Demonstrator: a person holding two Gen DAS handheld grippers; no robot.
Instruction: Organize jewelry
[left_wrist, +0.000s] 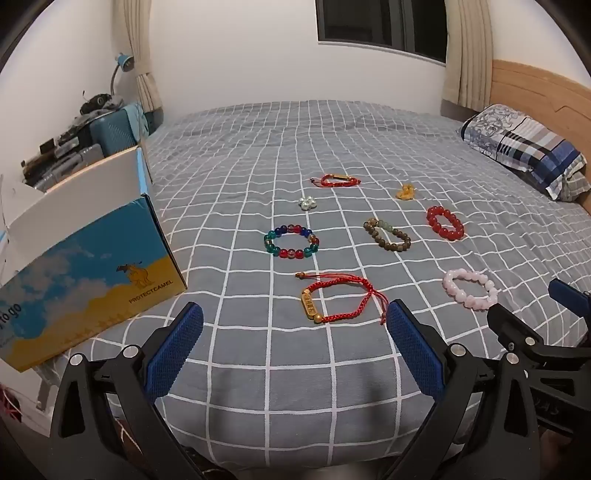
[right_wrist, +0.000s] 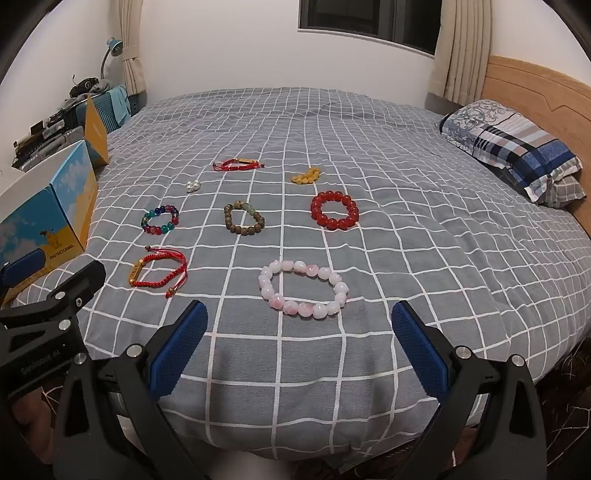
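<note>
Grey checked bed (left_wrist: 258, 369) holds every bracelet, none in the blue and yellow cardboard box (left_wrist: 92, 266) yet. I hold my left hand-held gripper (left_wrist: 295, 332) and right hand-held gripper (right_wrist: 300, 332) spread wide and empty. Next I think I pinch the pink bead bracelet (right_wrist: 303, 291) gently.

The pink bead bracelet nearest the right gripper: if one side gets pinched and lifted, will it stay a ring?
Probably not. The pink bead bracelet looks like separate chunky beads on a string, so it would likely sag into a drooping loop. The beads look glossy, so they might slip between the fingers. On the soft bedspread it should hardly roll.
</note>
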